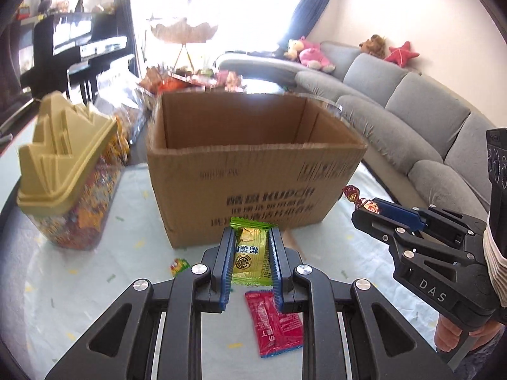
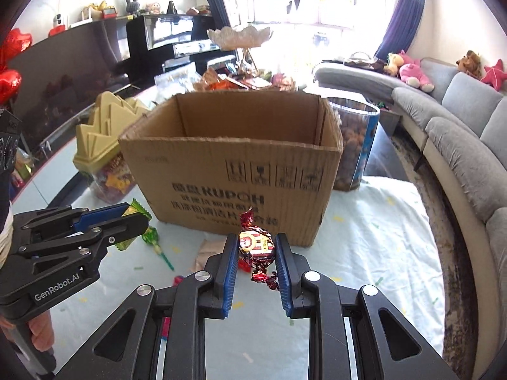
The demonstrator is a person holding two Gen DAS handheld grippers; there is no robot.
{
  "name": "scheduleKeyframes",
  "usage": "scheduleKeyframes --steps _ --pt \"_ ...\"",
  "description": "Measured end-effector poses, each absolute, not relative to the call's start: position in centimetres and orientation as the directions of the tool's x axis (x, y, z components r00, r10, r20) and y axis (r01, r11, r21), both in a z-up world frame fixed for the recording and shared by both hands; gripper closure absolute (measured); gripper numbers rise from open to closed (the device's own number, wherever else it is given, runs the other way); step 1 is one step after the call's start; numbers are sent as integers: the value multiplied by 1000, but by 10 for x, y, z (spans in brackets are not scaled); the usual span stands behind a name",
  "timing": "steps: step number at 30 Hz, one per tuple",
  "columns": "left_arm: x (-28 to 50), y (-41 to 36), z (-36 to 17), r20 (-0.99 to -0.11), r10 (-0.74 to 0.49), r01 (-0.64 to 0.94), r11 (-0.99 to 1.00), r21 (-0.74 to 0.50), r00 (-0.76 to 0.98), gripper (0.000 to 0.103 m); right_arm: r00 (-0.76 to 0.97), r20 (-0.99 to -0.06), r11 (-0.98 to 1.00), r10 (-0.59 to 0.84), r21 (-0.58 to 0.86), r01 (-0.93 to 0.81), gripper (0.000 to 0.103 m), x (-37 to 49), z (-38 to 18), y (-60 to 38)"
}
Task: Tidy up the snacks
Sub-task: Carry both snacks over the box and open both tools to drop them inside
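Both grippers loaded, box ahead at twelve o'clock. Left gripper (image 1: 250, 247) pinches a green packet (image 1: 250, 255); right gripper (image 2: 256, 250) pinches a foil candy (image 2: 256, 244). Neither is over the cardboard box (image 1: 253, 171) yet; a red packet (image 1: 275, 323) at six o'clock remains on the table.

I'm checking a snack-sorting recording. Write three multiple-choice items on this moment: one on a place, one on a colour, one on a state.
1. Where does the clear jar with the beige stepped lid stand?
A. inside the box
B. left of the brown cardboard box
C. on the sofa

2. What colour is the flat packet lying on the table cloth under the left gripper?
A. red
B. blue
C. white

3. What does the right gripper hold?
A. nothing
B. a spoon
C. a foil-wrapped red striped candy

Key: 1 B, the jar flanks the box's left wall. 2 A, its wrapper is plainly red. 3 C, the pads press on the candy.
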State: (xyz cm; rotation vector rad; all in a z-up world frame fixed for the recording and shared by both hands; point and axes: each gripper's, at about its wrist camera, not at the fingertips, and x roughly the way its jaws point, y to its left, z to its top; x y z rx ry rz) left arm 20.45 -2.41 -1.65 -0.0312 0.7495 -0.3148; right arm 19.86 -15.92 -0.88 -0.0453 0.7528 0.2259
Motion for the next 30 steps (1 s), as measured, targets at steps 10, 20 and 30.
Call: scheduleKeyframes --steps 10,20,30 --pt "207 -14 30 -578 -273 260 960 -106 769 81 763 -609 971 218 59 -231 79 200 32 -150" --pt "230 -8 62 -548 -248 244 966 -81 799 81 783 -579 969 225 53 -240 78 224 61 -141" --pt "266 -9 70 -572 -246 244 966 -81 783 81 781 -590 973 205 39 -226 78 257 73 -136"
